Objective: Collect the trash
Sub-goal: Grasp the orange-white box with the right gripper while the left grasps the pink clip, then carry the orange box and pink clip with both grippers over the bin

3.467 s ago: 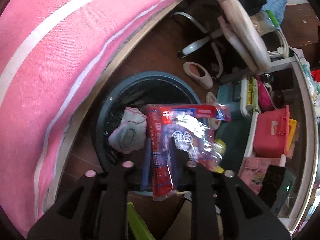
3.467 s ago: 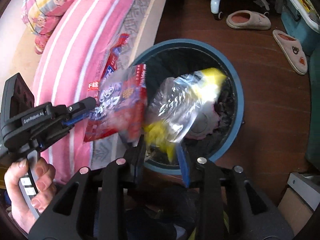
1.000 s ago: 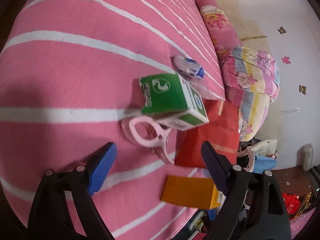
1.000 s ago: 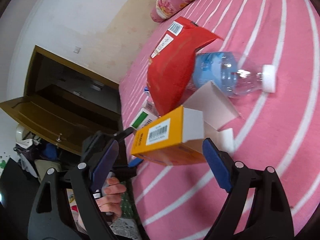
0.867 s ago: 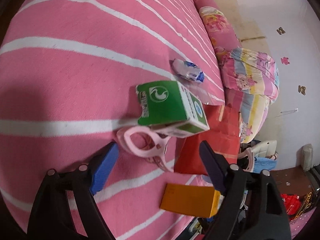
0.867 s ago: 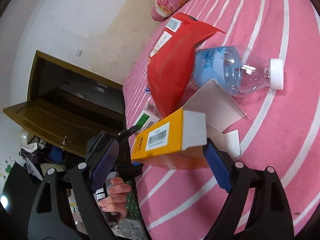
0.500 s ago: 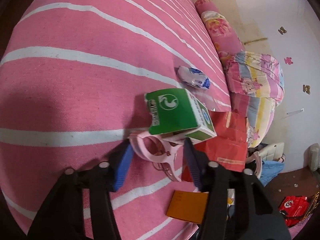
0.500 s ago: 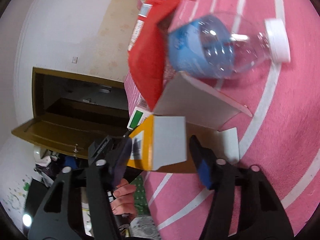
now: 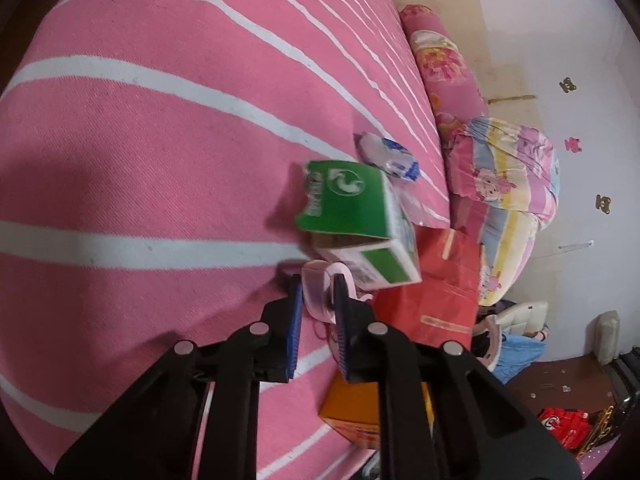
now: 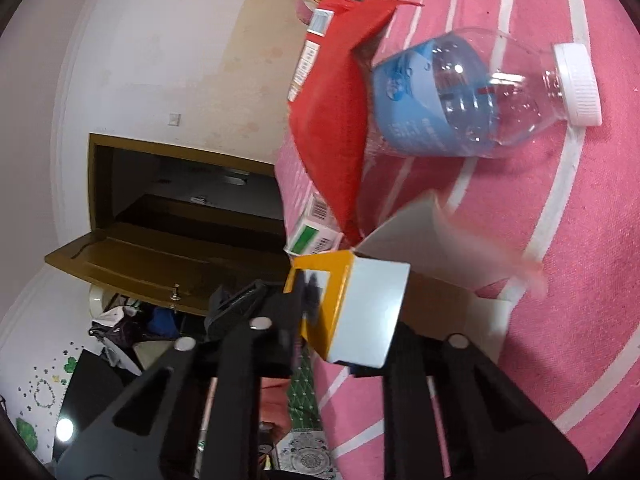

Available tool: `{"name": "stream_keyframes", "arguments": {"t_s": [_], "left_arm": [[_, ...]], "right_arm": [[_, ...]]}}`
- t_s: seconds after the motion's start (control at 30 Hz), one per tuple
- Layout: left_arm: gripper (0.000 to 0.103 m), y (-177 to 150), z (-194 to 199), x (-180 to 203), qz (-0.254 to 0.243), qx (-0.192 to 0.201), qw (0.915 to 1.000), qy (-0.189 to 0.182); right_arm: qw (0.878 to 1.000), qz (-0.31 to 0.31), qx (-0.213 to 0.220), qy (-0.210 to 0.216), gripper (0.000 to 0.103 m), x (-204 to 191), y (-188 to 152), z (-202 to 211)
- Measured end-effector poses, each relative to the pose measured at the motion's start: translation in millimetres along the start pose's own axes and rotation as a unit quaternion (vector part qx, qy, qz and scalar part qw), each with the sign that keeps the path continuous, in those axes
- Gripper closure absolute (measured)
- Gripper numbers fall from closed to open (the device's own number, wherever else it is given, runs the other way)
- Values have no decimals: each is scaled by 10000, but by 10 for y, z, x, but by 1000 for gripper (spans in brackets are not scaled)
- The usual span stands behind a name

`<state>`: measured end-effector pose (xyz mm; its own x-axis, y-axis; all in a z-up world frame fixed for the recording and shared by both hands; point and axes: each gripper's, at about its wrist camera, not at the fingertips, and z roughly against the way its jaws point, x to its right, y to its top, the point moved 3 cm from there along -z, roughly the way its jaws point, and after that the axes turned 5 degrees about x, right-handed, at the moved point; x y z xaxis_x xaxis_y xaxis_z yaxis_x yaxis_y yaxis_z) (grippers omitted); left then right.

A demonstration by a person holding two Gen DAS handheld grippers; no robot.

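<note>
On the pink striped bed (image 9: 140, 152) my left gripper (image 9: 316, 292) is shut on a pink plastic clip (image 9: 318, 294), which lies under the edge of a green and white carton (image 9: 356, 216). A red bag (image 9: 432, 300) lies behind it and an orange box (image 9: 352, 412) sits lower right. In the right wrist view my right gripper (image 10: 344, 316) is shut on the orange and white box (image 10: 356, 312), its white flap (image 10: 424, 240) open. A clear plastic bottle (image 10: 472, 92) with a blue label and white cap lies beyond, against the red bag (image 10: 336, 120).
A small blue and white wrapper (image 9: 388, 156) lies beyond the green carton. Patterned pillows (image 9: 500, 184) are piled at the head of the bed. The right wrist view shows a wooden door (image 10: 160, 256) and the bed's edge beside the box.
Both grippers left the bin and came to the bed open. In the last second the left closed on the pink clip and the right closed on the orange box.
</note>
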<state>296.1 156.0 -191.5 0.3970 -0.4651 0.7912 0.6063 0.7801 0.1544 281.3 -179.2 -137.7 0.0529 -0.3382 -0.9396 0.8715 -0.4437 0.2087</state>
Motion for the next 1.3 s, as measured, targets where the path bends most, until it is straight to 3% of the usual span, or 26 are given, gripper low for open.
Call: {"name": "stream_keyframes", "arguments": {"t_s": [0.13,0.53,0.83,0.93,1.3], "left_arm": [[90,-69,51,36,121,13,9998,-125],[90,-418,437,101,294,153,9987,-383],[91,-896,686,303,-127,257,9981,-539],[91,-1129,768,382,-293,91,9960,-839],[91,-1870,1060,540,-835,90,9911,-1030]], "right_arm": [[9998,-97,84,132,95,-14,-20,71],[9993,-56,143,343,97,-135,-232,467],[9989,-23,204,416,97,-288,-543,915],[9985,-69,264,479,97,-308,-619,1096],[9960,209,474,725,97,-616,-757,1778]]}}
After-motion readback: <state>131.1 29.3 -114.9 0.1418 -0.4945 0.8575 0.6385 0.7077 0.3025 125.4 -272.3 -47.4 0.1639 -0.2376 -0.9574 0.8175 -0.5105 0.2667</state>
